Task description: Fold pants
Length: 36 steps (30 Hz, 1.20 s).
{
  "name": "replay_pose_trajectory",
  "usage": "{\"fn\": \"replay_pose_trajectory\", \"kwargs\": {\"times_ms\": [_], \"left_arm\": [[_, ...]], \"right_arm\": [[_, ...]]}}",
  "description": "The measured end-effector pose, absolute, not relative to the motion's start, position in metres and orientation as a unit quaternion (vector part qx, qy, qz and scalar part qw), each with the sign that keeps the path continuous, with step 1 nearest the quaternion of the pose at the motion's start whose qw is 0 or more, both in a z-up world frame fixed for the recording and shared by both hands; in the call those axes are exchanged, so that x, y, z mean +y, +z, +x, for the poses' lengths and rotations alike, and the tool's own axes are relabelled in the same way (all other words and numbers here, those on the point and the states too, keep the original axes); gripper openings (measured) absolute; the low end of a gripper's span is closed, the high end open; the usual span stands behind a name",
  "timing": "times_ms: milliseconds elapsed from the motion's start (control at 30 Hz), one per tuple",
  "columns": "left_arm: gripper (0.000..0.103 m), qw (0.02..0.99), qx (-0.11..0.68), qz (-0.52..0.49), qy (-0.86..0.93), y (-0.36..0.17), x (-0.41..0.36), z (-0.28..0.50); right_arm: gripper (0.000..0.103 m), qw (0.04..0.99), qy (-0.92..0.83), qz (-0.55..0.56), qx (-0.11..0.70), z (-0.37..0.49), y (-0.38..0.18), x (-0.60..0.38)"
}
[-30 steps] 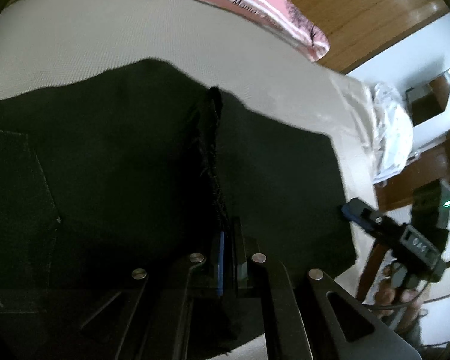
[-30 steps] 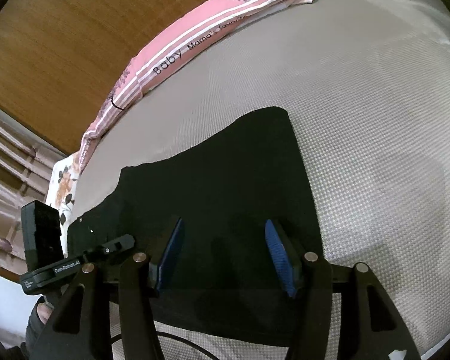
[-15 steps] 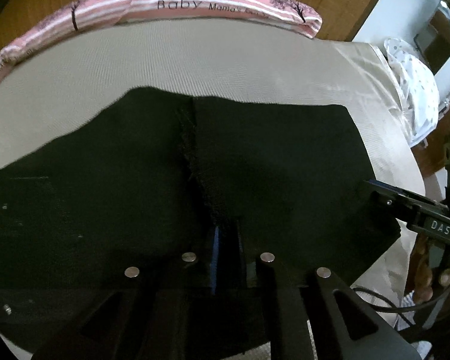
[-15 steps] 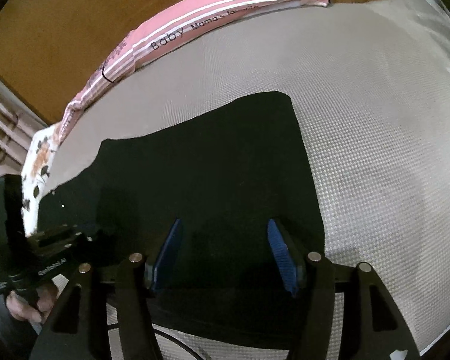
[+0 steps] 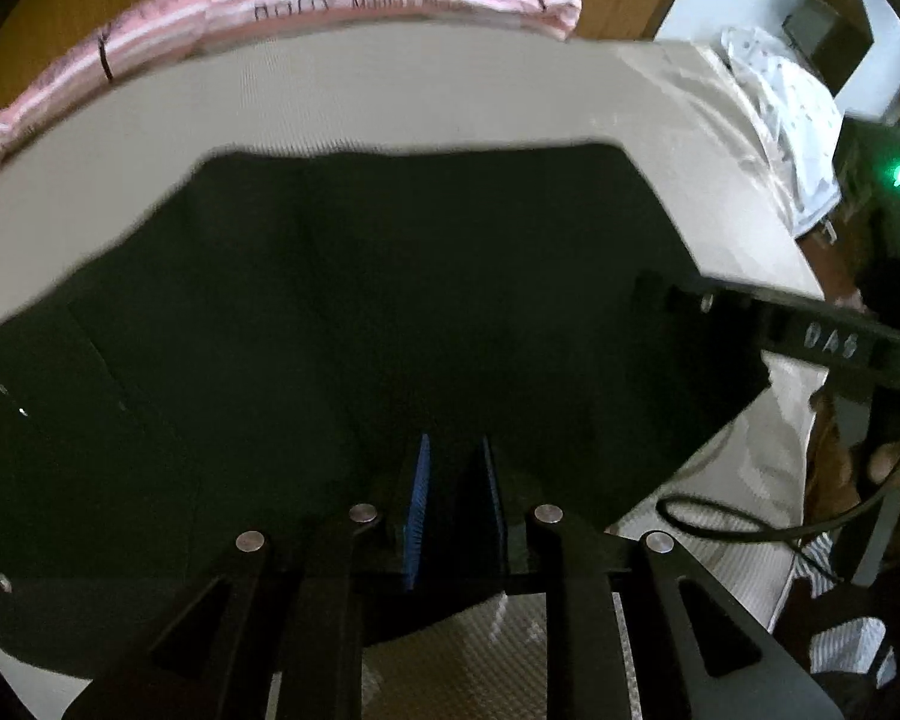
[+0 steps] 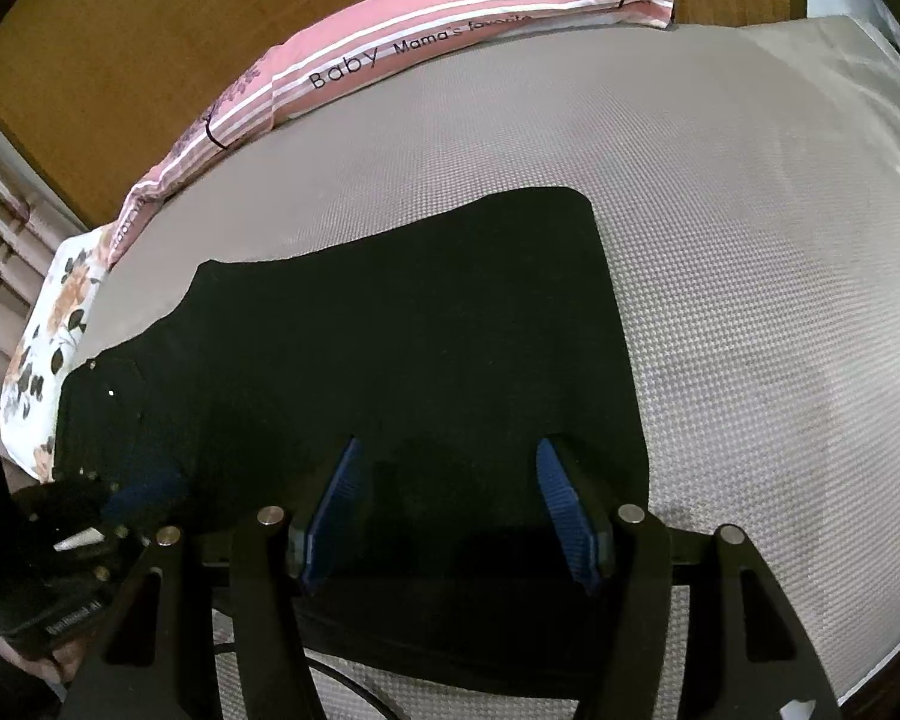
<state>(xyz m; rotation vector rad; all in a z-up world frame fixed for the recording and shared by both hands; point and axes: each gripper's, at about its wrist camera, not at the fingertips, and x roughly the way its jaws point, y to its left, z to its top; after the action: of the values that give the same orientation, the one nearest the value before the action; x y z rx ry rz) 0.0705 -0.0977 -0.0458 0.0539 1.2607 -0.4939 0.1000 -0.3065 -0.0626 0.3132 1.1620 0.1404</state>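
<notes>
The black pants lie flat on a grey textured mattress, legs stacked, hem end toward the far right. They also fill the left wrist view. My right gripper is open, its blue pads low over the near edge of the pants, holding nothing. My left gripper has its jaws slightly parted over the dark cloth near the pants' near edge; no fabric shows pinched between them. The right gripper's body shows at the right of the left wrist view.
A pink striped pillow lies along the far edge of the mattress against a wooden headboard. A floral pillow is at the left. A white patterned cloth lies beyond the mattress's right side. A black cable trails near the front edge.
The raised fold of fabric in my left gripper has dropped flat, and its jaws have parted a little. The left gripper has swung rightward. The right gripper has stayed open over the pants.
</notes>
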Motion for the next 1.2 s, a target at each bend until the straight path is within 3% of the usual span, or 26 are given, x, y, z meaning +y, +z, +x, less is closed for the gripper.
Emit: {"fn": "replay_pose_trajectory", "kwargs": {"times_ms": [267,433,567,1000,1200], "left_arm": [[0.020,0.786,0.575,0.023,-0.225,-0.045,-0.092,0.062],[0.034,0.796,0.565,-0.024,-0.214,-0.037,-0.070,0.064],[0.042,0.817,0.544,-0.068,-0.180,-0.022,-0.031,0.065],[0.050,0.861,0.484,-0.156,-0.008,0.019,0.129,0.041],[0.054,0.858,0.465,-0.215,0.046,0.031,0.192,0.019]], "right_arm": [[0.059,0.819,0.069,0.124,0.556,0.098,-0.062,-0.302],[0.059,0.818,0.068,0.121,0.558,0.096,-0.061,-0.301],[0.059,0.819,0.066,0.125,0.555,0.100,-0.058,-0.301],[0.058,0.832,0.025,0.072,0.550,0.170,-0.059,-0.297],[0.065,0.825,0.018,0.066,0.560,0.183,-0.066,-0.291]]}}
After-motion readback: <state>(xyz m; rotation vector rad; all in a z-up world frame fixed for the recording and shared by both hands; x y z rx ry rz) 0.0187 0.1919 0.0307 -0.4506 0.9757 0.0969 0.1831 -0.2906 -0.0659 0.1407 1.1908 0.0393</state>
